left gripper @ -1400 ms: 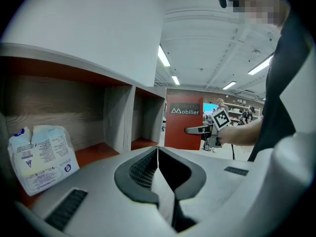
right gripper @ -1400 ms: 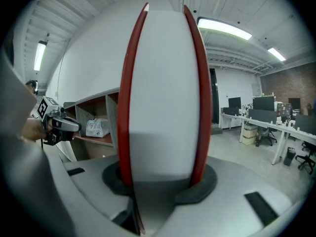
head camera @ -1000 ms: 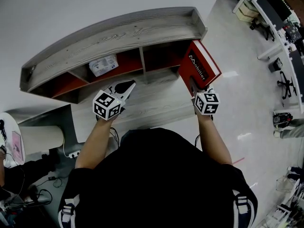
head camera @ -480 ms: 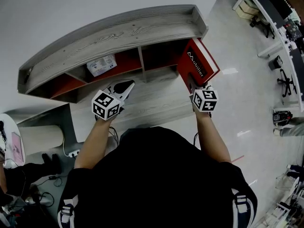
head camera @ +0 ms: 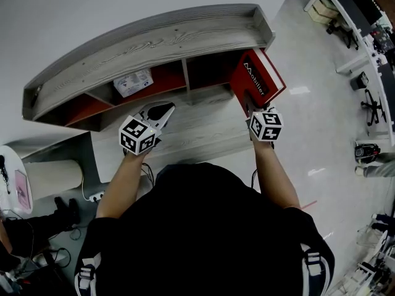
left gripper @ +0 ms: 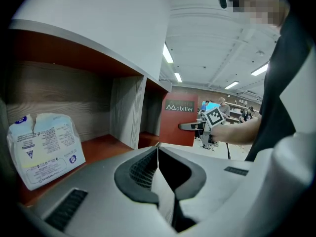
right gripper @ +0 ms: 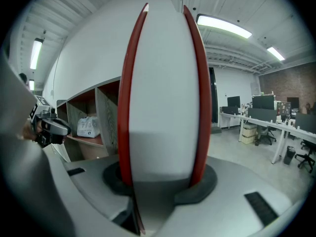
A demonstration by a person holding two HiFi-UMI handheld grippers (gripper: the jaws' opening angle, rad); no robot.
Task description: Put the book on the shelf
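Around the Work Area

A white printed packet is lying upper left of centre in the head view; desks and an office chair are standing along the right edge; cables are trailing at lower left; ceiling strip lights are glowing.

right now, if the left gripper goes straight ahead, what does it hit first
Likely the shelf divider, just right of the packet; the shut left gripper points about at its edge, though depth is unclear.

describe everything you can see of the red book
A thick red hardcover book with white page edges and white "Mobilier" lettering on its cover. It is held upright at the right end of the grey wooden shelf, by its rightmost compartment, clamped across its thickness in the right claw.
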